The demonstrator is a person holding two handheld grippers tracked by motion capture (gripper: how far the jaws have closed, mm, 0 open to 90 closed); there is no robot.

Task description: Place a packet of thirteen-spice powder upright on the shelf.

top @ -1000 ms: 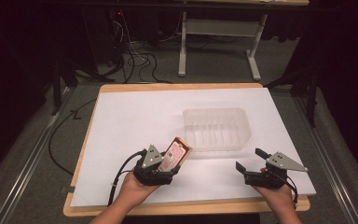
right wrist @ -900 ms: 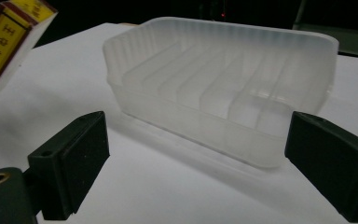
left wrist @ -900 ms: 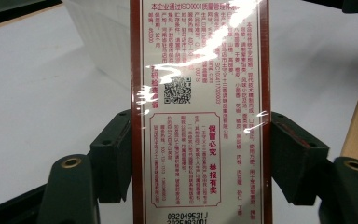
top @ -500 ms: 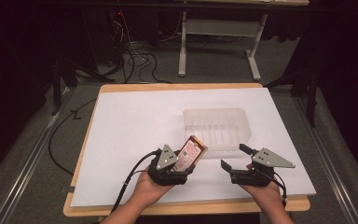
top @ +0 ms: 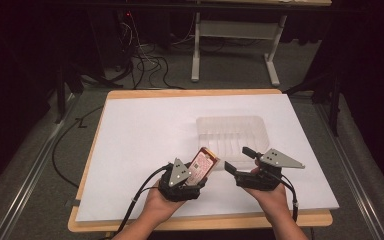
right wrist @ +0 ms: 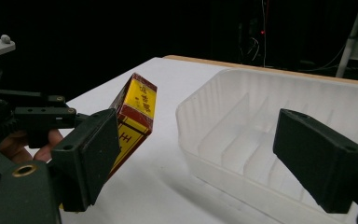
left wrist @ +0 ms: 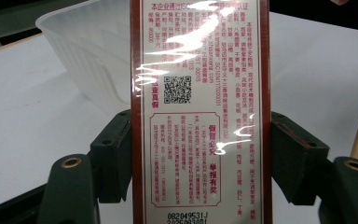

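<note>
Left gripper (top: 192,172) clamps box (top: 203,165) just short of tray (top: 230,122); right gripper (top: 240,160) empty, jaws just closing. Risk: raised box end clips tray's near wall, tipping it.

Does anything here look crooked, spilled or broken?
Nothing is spilled or broken. The red and yellow printed box tilts only because the left gripper holds it up, beside the empty clear ribbed plastic tray, which sits flat.

The red-and-yellow box (left wrist: 198,112) wears glossy film that throws glare. The ribbed tray (top: 231,134) is translucent, frosted plastic. Matt white paper covers the wooden worktop (top: 145,130). Each claw's pads (right wrist: 324,156) look matt black plastic.
</note>
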